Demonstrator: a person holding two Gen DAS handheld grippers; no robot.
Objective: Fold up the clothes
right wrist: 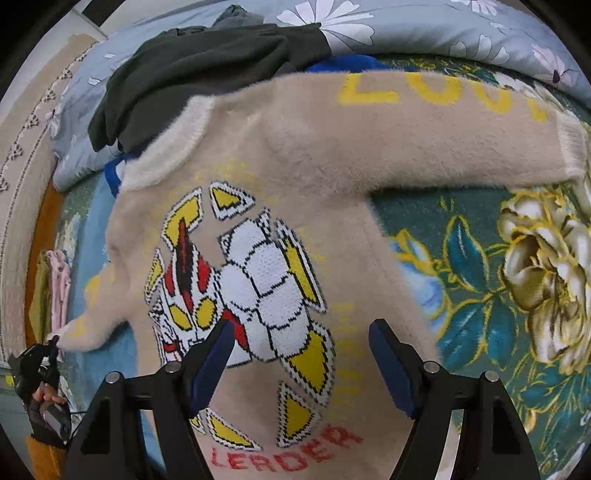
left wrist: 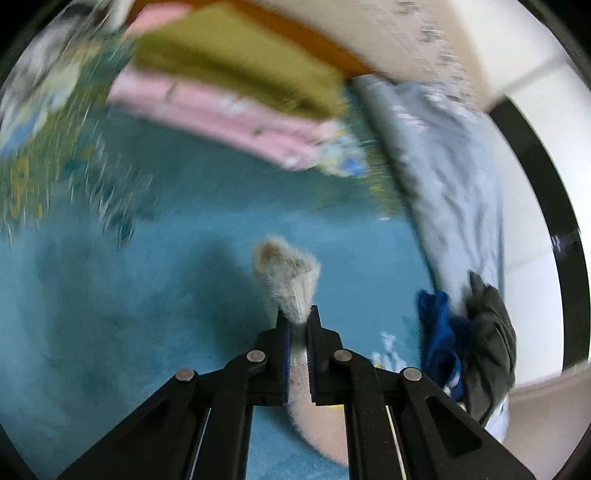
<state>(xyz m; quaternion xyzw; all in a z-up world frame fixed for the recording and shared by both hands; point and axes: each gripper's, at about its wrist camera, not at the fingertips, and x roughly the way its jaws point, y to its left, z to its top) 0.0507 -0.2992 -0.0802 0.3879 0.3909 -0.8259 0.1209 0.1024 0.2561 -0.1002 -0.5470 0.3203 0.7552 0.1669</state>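
The fuzzy beige knit sweater (right wrist: 303, 155) is lying spread across the teal floral blanket (right wrist: 480, 266), one sleeve stretching out to the right. Behind it, the dark green garment (right wrist: 192, 70) is lying heaped on the pale blue flowered quilt (right wrist: 424, 26), a blue garment (right wrist: 347, 62) tucked just beside it. Far left, the left gripper (right wrist: 55, 341) is pinching the other sleeve's cuff (left wrist: 286, 275). The right gripper (right wrist: 301, 354) is hanging spread over the sweater's front.

sweater (right wrist: 295, 147): beige, fuzzy, cream collar | front: knitted robot graphic, red "LEADER", yellow letters on sleeve | pose: spread front-up, one sleeve outstretched | place: teal floral blanket (right wrist: 480, 295) | cuff (left wrist: 286, 280): lifted, pinched
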